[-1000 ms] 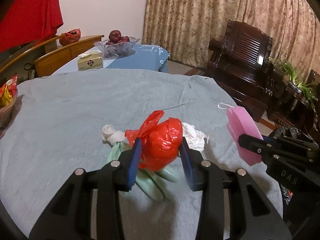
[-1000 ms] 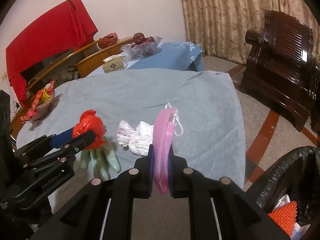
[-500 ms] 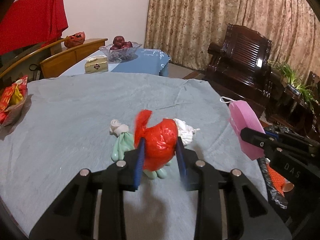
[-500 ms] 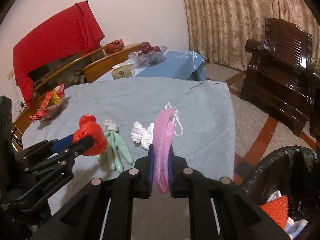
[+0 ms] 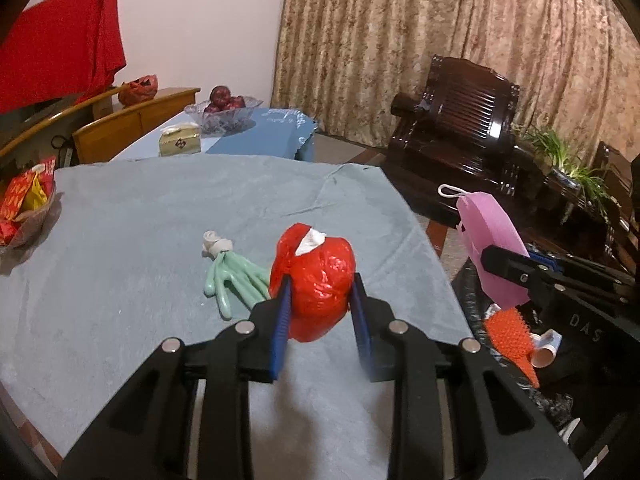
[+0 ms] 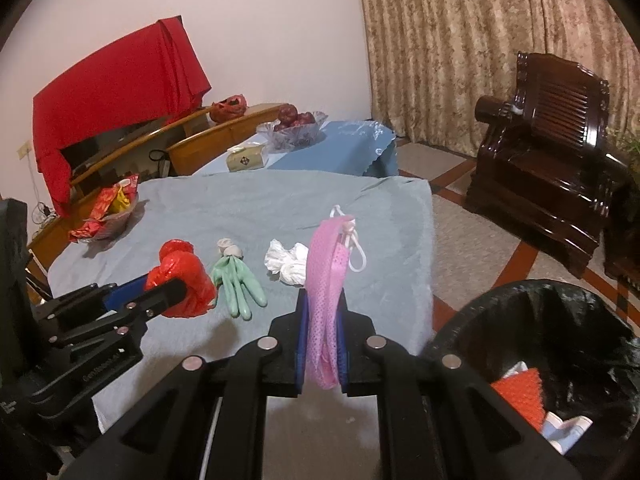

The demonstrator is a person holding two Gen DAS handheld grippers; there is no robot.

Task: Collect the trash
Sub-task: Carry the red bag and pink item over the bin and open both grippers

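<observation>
— What have your left tongs [image 5: 320, 296] got?

— A red bag [image 5: 316, 280], crumpled into a ball. My two blue pads [image 5: 282, 320] press it from either side, parted only as far as the bag is thick, and it rides clear above the grey cloth [image 5: 140, 240].

— And the right?

— My right tongs [image 6: 323, 336] are pinched nearly closed on a pink mesh pouch [image 6: 326, 280]. It stands upright between the pads, its white loop [image 6: 358, 256] hanging off the far top corner.

— Where is the bin?

— Low and to the right of my right tongs, off the table edge: a black bin bag [image 6: 532, 320], mouth open. An orange spiky thing [image 6: 522, 394] and some pale scraps lie inside. From the left view the same orange piece [image 5: 510, 336] shows under my right tongs [image 5: 500, 264], beside a small cardboard tube [image 5: 546, 354].

— What is left on the cloth?

— A green glove [image 6: 238, 280], fingers pointing toward me, lying between my two tongs and just ahead of them. A white wad [image 6: 288, 262] sits just left of the pouch, beyond my right tongs' tips. Far left of everything, near the cloth's edge, is a basket of red packets [image 6: 108, 216].

— Beyond that?

— A tissue box [image 6: 246, 158] and a fruit bowl [image 6: 294, 128] on the blue table, well ahead of both tongs.
</observation>
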